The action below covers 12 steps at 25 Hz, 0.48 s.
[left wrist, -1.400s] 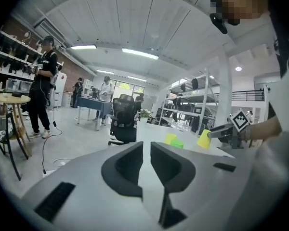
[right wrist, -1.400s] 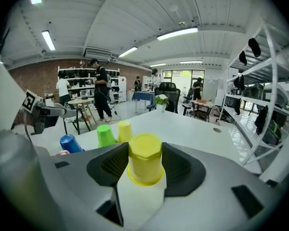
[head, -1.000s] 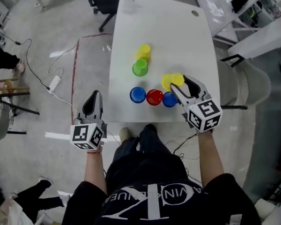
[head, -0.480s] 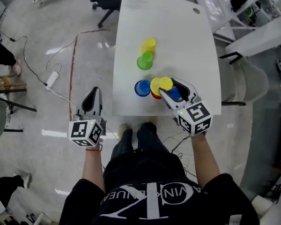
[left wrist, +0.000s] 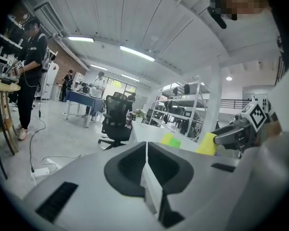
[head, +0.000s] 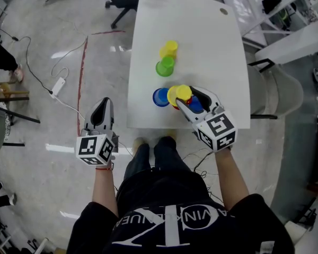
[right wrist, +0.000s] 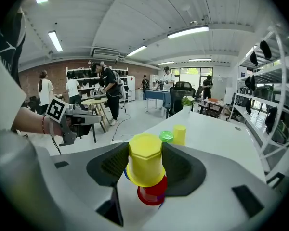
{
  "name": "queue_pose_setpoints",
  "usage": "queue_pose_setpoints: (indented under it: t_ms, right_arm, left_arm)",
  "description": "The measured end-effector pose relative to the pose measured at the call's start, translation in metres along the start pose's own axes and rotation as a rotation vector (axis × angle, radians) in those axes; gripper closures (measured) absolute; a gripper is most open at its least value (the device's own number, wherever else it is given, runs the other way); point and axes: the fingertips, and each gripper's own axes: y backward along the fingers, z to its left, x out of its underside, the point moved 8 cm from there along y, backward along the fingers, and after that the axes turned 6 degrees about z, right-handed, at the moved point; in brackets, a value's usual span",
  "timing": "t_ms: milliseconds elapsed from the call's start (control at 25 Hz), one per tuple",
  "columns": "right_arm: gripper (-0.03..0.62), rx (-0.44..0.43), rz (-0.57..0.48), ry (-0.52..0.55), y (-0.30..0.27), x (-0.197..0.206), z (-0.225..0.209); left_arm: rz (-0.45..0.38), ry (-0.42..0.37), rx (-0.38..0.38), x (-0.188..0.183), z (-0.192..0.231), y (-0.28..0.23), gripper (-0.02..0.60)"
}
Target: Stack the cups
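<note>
Right gripper: clamped on inverted yellow cup, above red cup. Left gripper: closed, empty, beside the table.

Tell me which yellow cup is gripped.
The near yellow cup, clamped in the right gripper over the red cup; the far yellow cup stands free beside the green cup.

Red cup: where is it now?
Right gripper view shows the red cup on the table, just under the yellow cup held by the right gripper; in the head view it is by the table's near edge, right of a blue cup.
</note>
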Motion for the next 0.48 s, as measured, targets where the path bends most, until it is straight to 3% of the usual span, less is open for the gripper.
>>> queue_pose_setpoints:
  t_ms: [480]
  right_arm:
    - [0.345, -0.017, -0.004, 0.002, 0.0008, 0.0007, -0.0003]
  left_arm:
    - [-0.003, 0.014, -0.003, -0.0003, -0.0025, -0.0022, 0.566]
